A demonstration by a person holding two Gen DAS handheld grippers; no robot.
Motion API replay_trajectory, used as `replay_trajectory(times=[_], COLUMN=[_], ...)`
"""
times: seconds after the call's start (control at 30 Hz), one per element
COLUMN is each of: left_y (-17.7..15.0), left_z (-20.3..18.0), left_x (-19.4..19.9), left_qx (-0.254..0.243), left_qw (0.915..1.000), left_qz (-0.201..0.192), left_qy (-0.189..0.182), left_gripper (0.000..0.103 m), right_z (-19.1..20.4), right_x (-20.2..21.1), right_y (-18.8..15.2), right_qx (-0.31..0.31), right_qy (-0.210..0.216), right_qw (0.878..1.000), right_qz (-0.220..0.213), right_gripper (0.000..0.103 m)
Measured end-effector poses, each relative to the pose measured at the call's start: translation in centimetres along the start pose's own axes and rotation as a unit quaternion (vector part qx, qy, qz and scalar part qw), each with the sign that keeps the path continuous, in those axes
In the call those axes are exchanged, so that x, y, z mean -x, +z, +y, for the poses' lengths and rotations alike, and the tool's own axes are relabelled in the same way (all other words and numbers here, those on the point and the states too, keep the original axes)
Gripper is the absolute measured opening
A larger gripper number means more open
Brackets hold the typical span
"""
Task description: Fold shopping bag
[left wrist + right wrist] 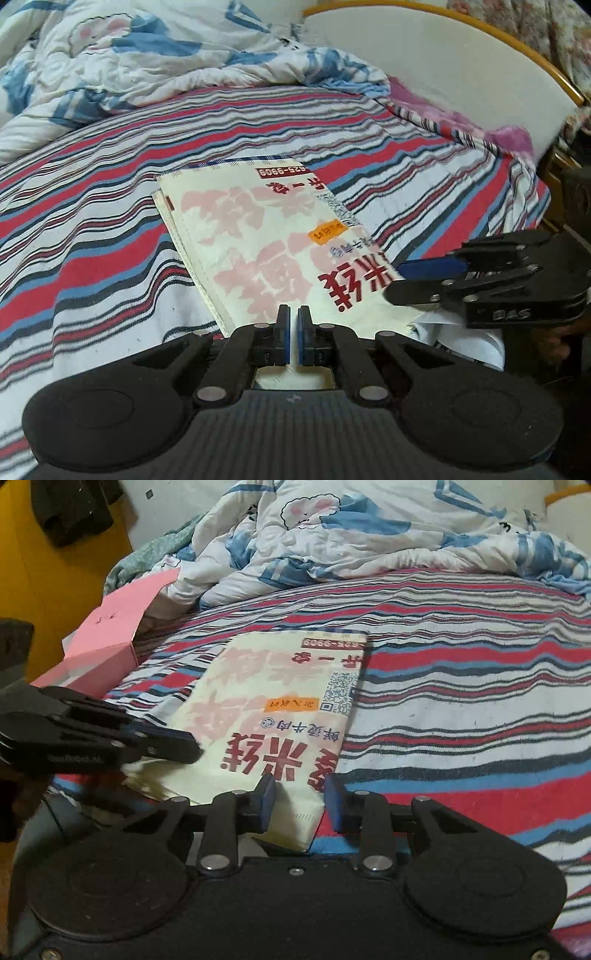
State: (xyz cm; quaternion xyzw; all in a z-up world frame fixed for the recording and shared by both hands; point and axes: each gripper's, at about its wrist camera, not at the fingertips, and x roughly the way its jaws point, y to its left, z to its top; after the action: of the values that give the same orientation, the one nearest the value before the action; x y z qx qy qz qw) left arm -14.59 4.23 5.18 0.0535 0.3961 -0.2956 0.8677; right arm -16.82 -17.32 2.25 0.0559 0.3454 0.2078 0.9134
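Right gripper [301, 803] agape astride shopping bag [280, 709], pink box [107, 642] nearby.

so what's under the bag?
The bag lies flat on the striped sheet, which shows all round it. Whatever is directly beneath is covered; nothing bulges through. The pink box sits apart, to its left.

The left wrist fisheye sits low behind the closed left gripper [294, 325], tilted down along a red, white and blue striped bedsheet [92, 221] toward a crumpled blue-and-white quilt [147, 55] at 12 o'clock. The right wrist fisheye looks the same way from behind the parted right gripper [301, 797]. Both sit close over a flat cream paper shopping bag with red print [258, 240], and each catches the other gripper at its edge.
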Motion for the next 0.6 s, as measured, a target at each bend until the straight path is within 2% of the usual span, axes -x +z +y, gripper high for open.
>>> replay_trajectory(times=[0.07, 0.2, 0.33, 0.4, 0.47, 0.57, 0.6], left_y=[0.6, 3.7, 5.5, 5.6, 5.6, 5.4, 5.4], left_z=[0.6, 0.8, 1.0, 1.1, 1.2, 0.4, 0.1], left_x=[-0.6, -1.9, -3.4, -3.5, -2.9, 0.0, 1.3], left_qx=[-0.012, -0.081, -0.1, -0.104, -0.104, -0.12, -0.125], left_qw=[0.9999, 0.995, 0.9916, 0.9909, 0.9906, 0.9882, 0.9883], left_qz=[0.011, 0.042, 0.064, 0.068, 0.067, 0.052, 0.047], left_qy=[-0.003, 0.038, 0.051, 0.052, 0.059, 0.079, 0.075], left_gripper=[0.002, 0.002, 0.002, 0.002, 0.002, 0.003, 0.003], right_z=[0.2, 2.1, 4.3, 4.3, 4.0, 2.7, 1.8], right_x=[0.4, -0.1, -2.0, -2.2, -0.8, 2.8, 3.8], right_y=[-0.1, -0.7, -0.1, 0.1, 0.0, -0.4, -0.3], right_qx=[-0.016, -0.028, -0.012, -0.015, -0.006, 0.022, 0.018], right_qy=[0.022, 0.113, 0.159, 0.178, 0.165, 0.098, 0.085], right_qw=[1.0, 0.992, 0.986, 0.983, 0.986, 0.995, 0.995], right_qz=[0.012, 0.052, 0.051, 0.043, 0.017, -0.029, -0.038], right_gripper=[0.032, 0.032, 0.039, 0.039, 0.036, 0.037, 0.037])
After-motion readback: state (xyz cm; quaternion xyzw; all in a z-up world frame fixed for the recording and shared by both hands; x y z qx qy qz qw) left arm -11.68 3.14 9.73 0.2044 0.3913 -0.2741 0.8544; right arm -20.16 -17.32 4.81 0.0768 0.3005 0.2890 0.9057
